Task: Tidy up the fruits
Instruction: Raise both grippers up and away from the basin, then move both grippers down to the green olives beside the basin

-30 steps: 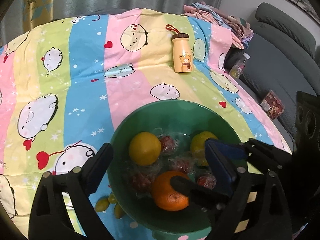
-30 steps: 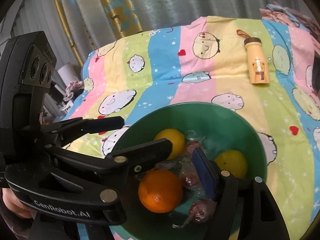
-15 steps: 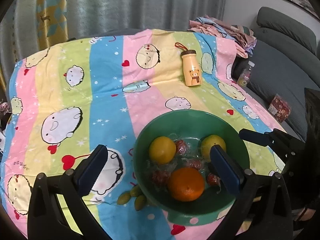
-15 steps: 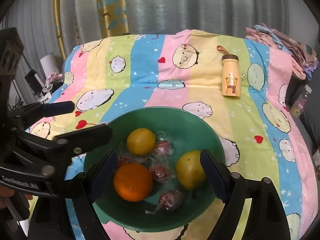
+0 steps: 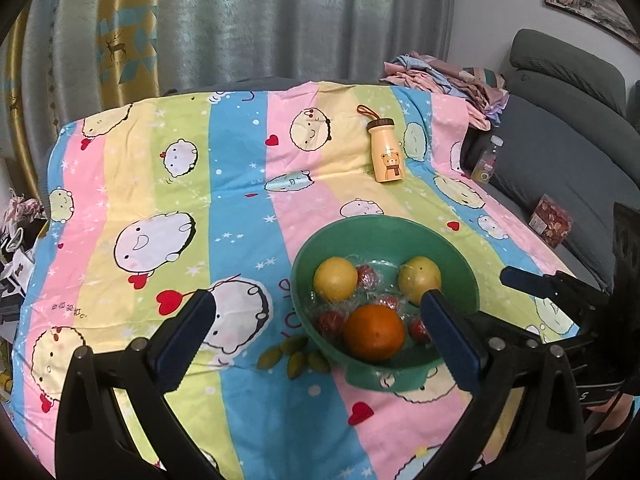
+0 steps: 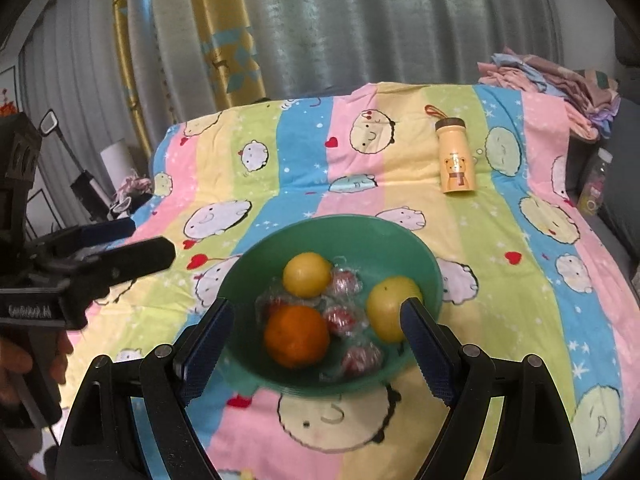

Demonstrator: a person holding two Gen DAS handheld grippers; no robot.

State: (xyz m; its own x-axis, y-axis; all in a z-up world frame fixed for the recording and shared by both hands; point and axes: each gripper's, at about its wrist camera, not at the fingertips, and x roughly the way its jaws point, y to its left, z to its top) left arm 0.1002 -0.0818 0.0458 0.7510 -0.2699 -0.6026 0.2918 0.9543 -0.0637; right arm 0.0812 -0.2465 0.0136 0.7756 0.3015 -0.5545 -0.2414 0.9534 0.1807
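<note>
A green bowl (image 5: 376, 225) (image 6: 332, 224) sits on the striped cartoon cloth. It holds an orange (image 5: 374, 332) (image 6: 296, 334), two yellow citrus fruits (image 5: 335, 279) (image 6: 394, 308) and several red fruits in clear wrap (image 5: 332, 320) (image 6: 340, 320). A few small green fruits (image 5: 292, 354) lie on the cloth beside the bowl's left front. My left gripper (image 5: 316, 340) is open, above and short of the bowl, with nothing held. My right gripper (image 6: 316, 340) is open too, back from the bowl's near rim, touching nothing. In the right wrist view the left gripper (image 6: 144, 240) shows at the left edge.
A yellow bear bottle (image 5: 386, 152) (image 6: 454, 160) lies on the cloth behind the bowl. Folded clothes (image 5: 440, 76) are piled at the far right corner. A grey sofa (image 5: 560, 140) with a small bottle (image 5: 488, 160) and a red packet (image 5: 550, 226) flanks the right. Curtains hang behind.
Both grippers have drawn back and up from the bowl, so more cloth shows. The right jaws stand wider than a second ago. The fruit in the bowl has not moved.
</note>
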